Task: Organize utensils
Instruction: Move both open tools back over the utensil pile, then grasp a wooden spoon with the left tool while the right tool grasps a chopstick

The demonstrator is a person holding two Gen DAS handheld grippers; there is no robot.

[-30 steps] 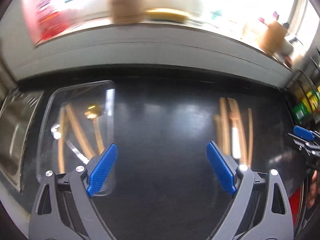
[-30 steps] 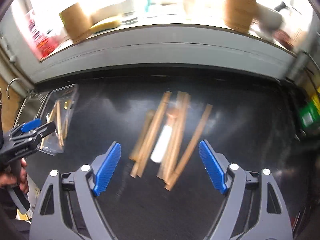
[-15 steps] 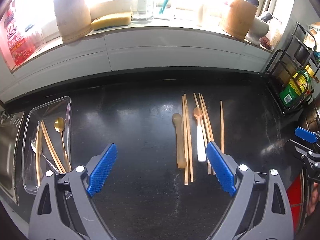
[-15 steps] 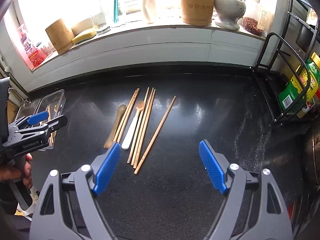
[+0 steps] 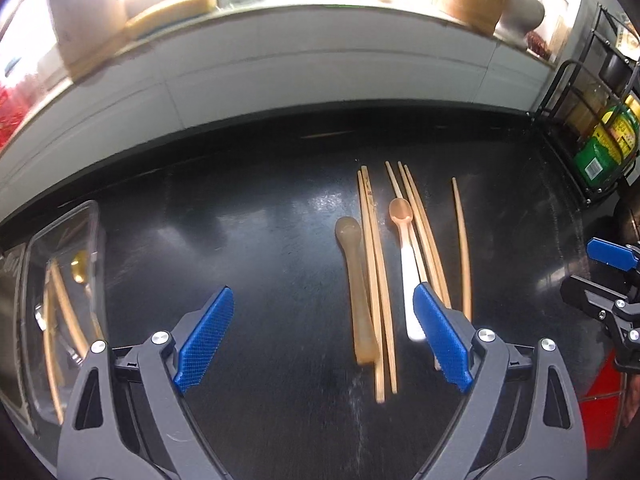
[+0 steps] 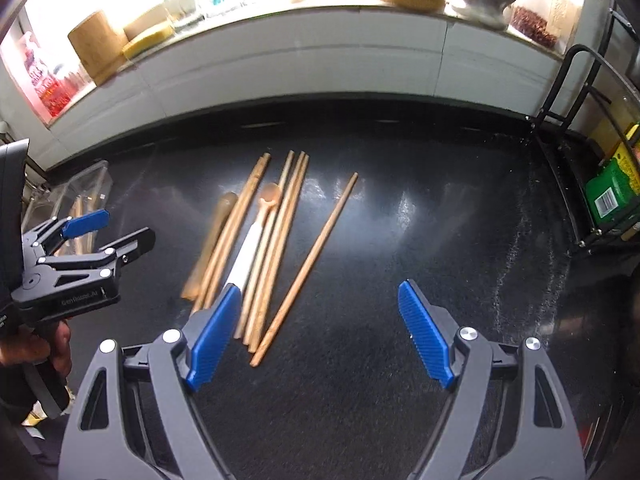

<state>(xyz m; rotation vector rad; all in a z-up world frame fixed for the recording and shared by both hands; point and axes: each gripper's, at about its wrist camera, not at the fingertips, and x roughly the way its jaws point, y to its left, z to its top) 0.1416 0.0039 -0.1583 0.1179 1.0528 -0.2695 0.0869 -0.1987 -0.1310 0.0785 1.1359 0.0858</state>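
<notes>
Loose utensils are lying mid-frame on the black countertop (image 5: 248, 240), roughly parallel, handles pointing at me: wooden chopsticks (image 5: 374, 280), a translucent tan spoon (image 5: 356, 280) on their left, a white-handled spoon (image 5: 409, 276) tucked among them, and one stray chopstick (image 5: 462, 244) lying apart to the right. That layout is giving me handle ends to grab from above.

The clear plastic tray (image 5: 90, 216) is sitting at the left edge of the frame. It's already holding a gold spoon (image 5: 79, 266) and some chopsticks, so I'm reading it as the drop spot.

I'm holding my left gripper (image 5: 322, 338) over the bundle, jaws spread wide, empty, tan spoon and a chopstick pair showing between the pads. My right gripper (image 6: 320, 334) is hanging wide apart too, nothing in it; in its view the stray chopstick's near end is lying between the pads, with the bundle at lower left.

Both are angling steeply down, likely lining up a pick.
</notes>
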